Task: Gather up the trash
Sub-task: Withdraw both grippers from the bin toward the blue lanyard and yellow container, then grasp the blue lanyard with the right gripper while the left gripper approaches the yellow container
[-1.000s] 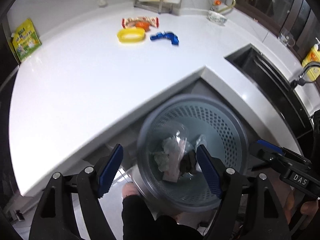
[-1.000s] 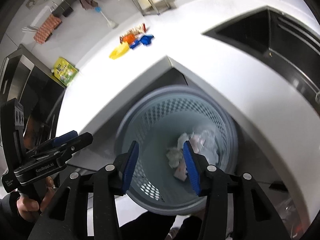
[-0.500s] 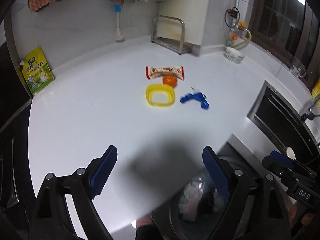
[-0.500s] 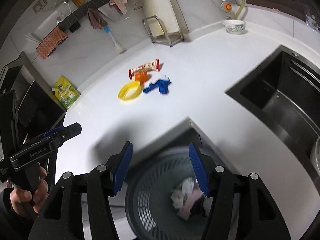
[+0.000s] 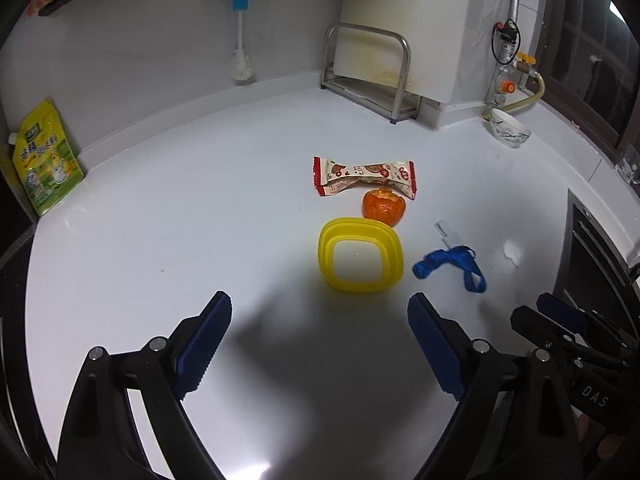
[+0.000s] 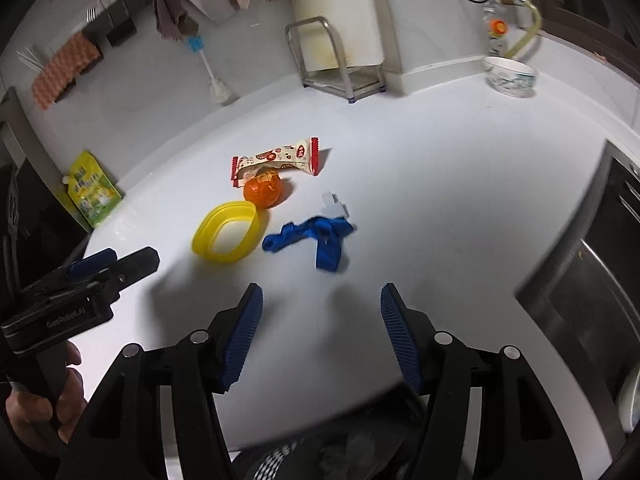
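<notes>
Both tools hover above the white worktop, each with its blue pads spread wide and nothing between them. The left hand-held gripper points at a yellow lid lying flat — just beyond it sits an orange peel, touching a red-and-white snack wrapper. To the right of the lid, apart from it, lies a crumpled blue scrap with a small white piece at its far end. The right hand-held gripper faces the same cluster, the blue scrap nearest its open jaws. At the bottom edge of the right wrist view a perforated bin shows dimly below the worktop's front edge. A yellow-green pouch leans against the wall at far left, and a patterned bowl stands in the far right corner.
</notes>
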Demonstrator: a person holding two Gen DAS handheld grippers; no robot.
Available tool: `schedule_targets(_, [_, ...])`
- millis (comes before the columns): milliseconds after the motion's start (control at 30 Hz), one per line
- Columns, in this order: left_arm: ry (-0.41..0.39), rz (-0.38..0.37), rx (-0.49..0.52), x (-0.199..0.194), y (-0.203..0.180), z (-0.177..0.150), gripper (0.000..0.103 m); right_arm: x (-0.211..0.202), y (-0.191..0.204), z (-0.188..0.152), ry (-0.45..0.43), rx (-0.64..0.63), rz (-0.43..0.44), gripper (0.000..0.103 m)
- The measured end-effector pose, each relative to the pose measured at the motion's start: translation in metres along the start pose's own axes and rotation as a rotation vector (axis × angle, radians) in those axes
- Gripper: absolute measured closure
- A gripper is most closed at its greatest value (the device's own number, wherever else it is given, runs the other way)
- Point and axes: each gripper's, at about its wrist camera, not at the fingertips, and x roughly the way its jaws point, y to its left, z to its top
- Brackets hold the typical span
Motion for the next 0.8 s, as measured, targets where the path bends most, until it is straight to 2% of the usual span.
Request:
schedule_targets(133, [0.008,0.006,-0.005,0.02,0.003,0.004,0.015,0.022,0.002,0.014,-0.012,-0.033,-0.019,0.044])
schedule_targets(367, [0.022,0.026,-0.017,0.043,0.003,0.005,0.015,0.058,0.0,0.03,0.024,-0.103,-0.068,0.044])
schedule_targets(567, [0.015,0.024,-0.019,0.048,0.001,0.01,0.015,0.072,0.005,0.031,0.034,-0.177,-0.107,0.044])
schedule_targets(800, [0.015,0.01,-0.031,0.05,0.002,0.015,0.015,0.081,0.01,0.036,0.028,-0.226,-0.115,0.044])
